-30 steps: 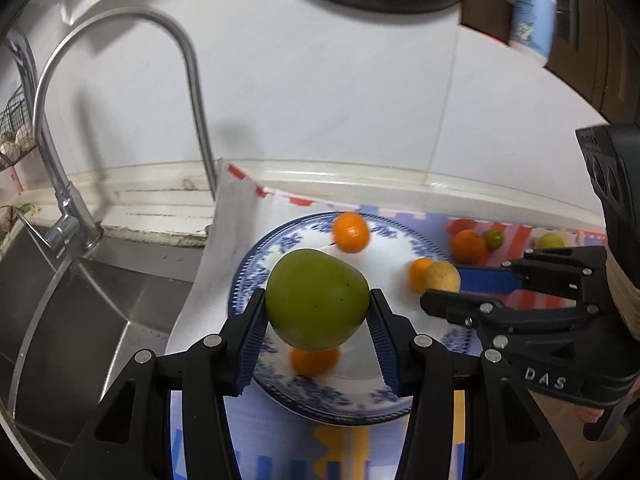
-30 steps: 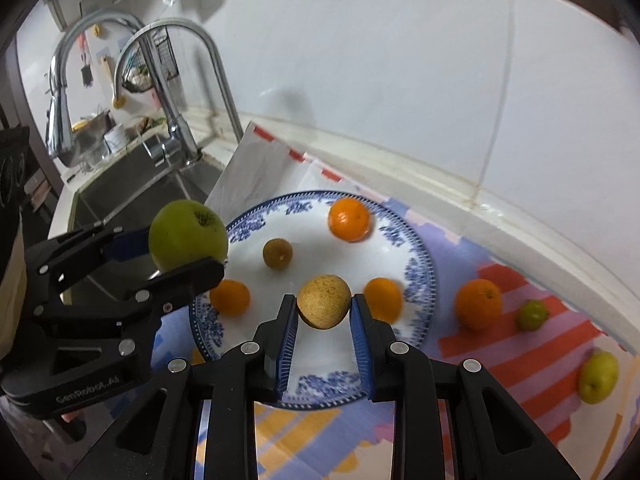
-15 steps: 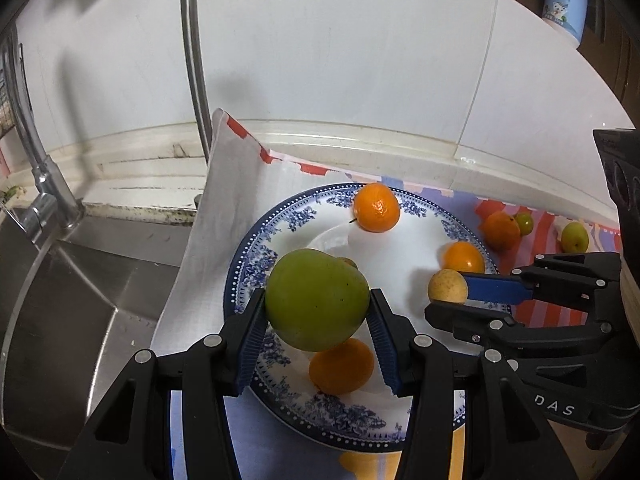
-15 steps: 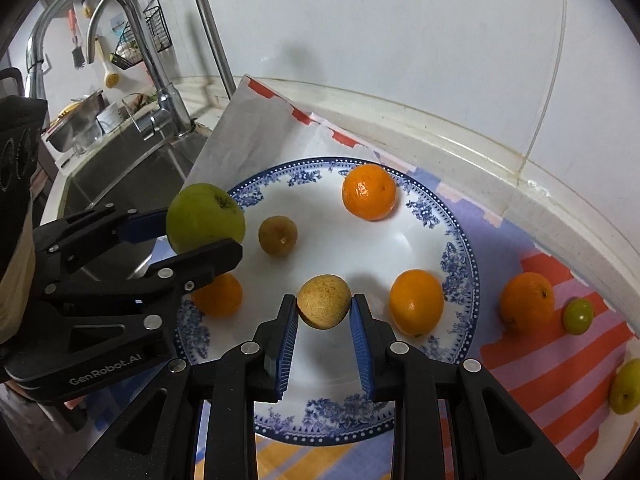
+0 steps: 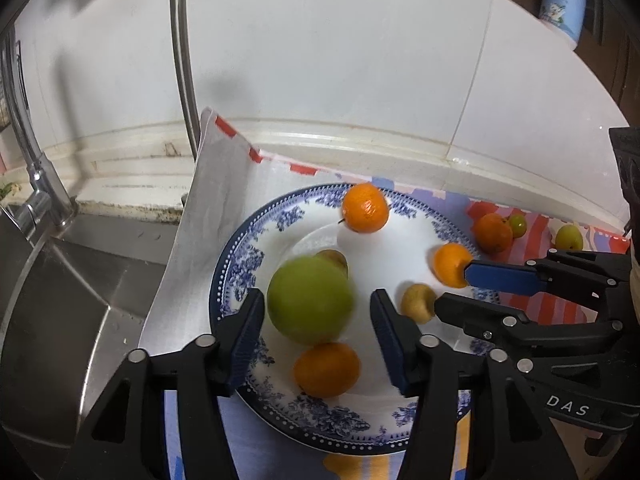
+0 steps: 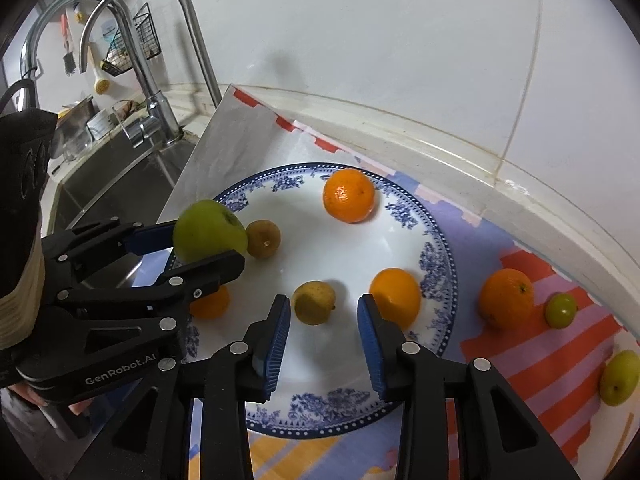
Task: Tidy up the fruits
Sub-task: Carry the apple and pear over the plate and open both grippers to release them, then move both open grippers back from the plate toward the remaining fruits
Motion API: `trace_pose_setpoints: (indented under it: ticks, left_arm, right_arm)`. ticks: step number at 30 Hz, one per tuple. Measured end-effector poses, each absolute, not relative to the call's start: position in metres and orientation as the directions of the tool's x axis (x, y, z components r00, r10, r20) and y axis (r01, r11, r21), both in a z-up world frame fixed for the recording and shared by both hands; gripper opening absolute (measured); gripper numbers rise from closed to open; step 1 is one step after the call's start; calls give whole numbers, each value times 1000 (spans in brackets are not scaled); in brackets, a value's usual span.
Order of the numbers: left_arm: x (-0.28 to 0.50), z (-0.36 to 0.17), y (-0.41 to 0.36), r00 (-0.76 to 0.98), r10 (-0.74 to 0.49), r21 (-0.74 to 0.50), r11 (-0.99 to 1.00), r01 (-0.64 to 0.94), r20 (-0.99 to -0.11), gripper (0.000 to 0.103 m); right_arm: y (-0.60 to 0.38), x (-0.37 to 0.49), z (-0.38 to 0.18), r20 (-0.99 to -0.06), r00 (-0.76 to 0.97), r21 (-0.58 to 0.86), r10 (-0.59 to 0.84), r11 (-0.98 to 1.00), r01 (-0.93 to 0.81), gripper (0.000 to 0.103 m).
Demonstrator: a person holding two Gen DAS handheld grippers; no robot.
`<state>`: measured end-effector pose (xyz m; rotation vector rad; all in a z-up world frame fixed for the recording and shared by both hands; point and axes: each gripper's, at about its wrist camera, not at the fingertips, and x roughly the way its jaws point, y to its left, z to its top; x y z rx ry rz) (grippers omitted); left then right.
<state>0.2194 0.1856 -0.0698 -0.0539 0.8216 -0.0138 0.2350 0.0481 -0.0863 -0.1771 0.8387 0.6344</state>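
Note:
A blue-patterned white plate (image 5: 240, 264) (image 6: 436, 264) lies on a striped cloth. My left gripper (image 5: 318, 308) hangs over the plate's left side with its jaws opening. A blurred green apple (image 5: 310, 300) (image 6: 208, 230) sits between them, with a gap at the right pad. My right gripper (image 6: 323, 312) is opening too. The small yellow-brown fruit (image 6: 314, 302) (image 5: 418, 302) rests on the plate between its pads, clear of both. Three oranges (image 6: 349, 195) and a small brown fruit (image 6: 263, 239) also lie on the plate.
On the cloth right of the plate lie an orange (image 6: 506, 298), a small green fruit (image 6: 561, 310) and a yellow-green fruit (image 6: 619, 378). A steel sink (image 5: 60, 320) with a tap (image 5: 180, 60) is to the left. A white wall stands behind.
Both grippers have spread their jaws and let go: the apple has dropped lower toward the plate, and the small yellow-brown fruit now lies free on it.

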Motion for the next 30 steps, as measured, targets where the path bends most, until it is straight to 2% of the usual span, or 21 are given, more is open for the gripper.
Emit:
trace_pose_setpoints:
  ticks: [12,15,19,21,30]
  left_arm:
    - [189,-38,169,720,-31,-78,996,-33,-694,60]
    - [179,-26,163,741,-38,-94,995,-34,-671,66]
    - [167,-9,150,767,-32,-87,996,-30,-641,66]
    - [162,-1,142,779,-28,-76,997,-26,-627,72]
    - [144,24,99,812,-50,-64,998,16,-582,79]
  right_arm:
    - [20,215,-60,-696,550,110,462,825,-554,36]
    - [12,207,-51,-682,565,108,463,829,-549,36]
    - [-3,196,-39,-658,594,113,462,841,-529,36]
    - [-16,190,-33,-646,607,124,462,848,-515,36]
    - [-67,167,-11,-601,677,152,425,892,-425,39]
